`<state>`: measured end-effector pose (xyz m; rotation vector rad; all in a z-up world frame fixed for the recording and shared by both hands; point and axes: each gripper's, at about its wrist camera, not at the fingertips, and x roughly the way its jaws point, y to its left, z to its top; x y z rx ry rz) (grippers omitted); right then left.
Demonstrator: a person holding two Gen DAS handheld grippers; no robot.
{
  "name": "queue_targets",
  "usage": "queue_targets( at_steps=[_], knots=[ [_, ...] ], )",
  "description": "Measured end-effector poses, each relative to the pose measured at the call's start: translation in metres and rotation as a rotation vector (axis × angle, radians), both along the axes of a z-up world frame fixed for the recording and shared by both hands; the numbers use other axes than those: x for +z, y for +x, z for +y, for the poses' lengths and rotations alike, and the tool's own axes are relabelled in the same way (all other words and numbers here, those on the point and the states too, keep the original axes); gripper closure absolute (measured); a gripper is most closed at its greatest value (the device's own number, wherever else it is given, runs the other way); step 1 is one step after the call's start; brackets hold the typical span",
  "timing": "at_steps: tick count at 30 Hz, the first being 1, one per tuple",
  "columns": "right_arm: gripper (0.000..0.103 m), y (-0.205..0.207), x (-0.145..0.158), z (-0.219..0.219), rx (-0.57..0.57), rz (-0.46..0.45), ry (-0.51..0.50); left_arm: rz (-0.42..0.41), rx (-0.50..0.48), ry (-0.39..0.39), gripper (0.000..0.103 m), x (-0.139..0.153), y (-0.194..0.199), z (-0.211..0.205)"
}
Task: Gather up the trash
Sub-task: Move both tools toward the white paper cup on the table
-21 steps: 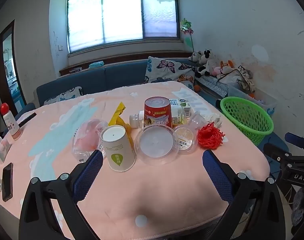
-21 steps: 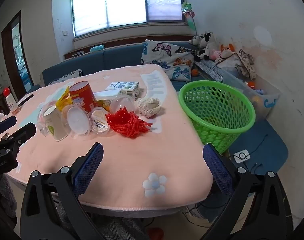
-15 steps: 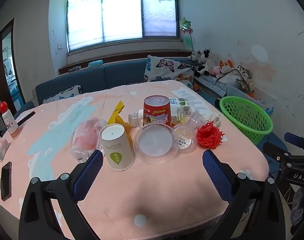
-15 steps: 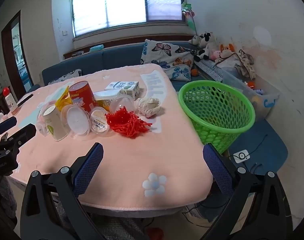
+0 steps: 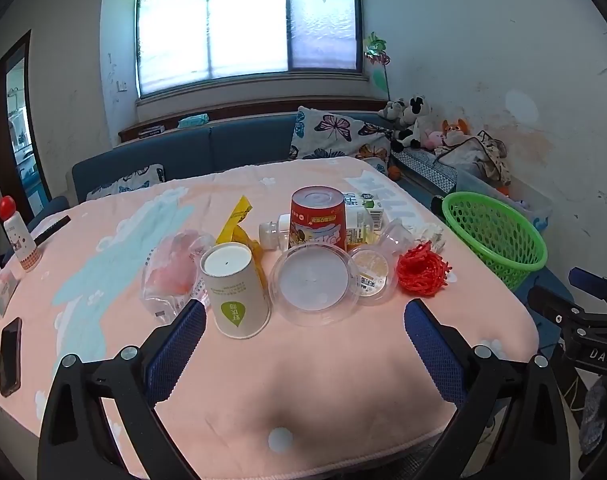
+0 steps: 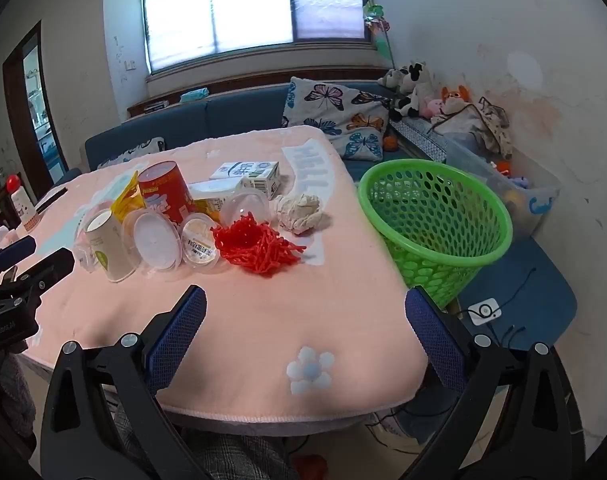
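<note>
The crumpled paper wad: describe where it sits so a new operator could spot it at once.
Start at the green basket off the table's right edge and look left onto the pink tablecloth. The first item you meet is the crumpled paper wad, just behind and right of the red shredded tangle. It is the only off-white, wrinkled lump; its neighbours are clear plastic, red or printed cartons.

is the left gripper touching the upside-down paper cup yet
Apart. The left wrist view shows the left gripper wide open and empty, and the paper cup standing between and beyond its fingertips, with bare pink tablecloth showing between them.
</note>
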<state>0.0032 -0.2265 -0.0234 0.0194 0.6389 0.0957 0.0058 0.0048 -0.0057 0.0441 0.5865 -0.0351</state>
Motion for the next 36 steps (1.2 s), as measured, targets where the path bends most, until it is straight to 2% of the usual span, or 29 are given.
queue_targets(
  at_steps=[36],
  knots=[
    [0.004, 0.0034, -0.0032, 0.0072, 0.007, 0.006, -0.002, -0.005, 0.008, -0.002, 0.007, -0.0004, 0.0059, 0.0024]
  ],
)
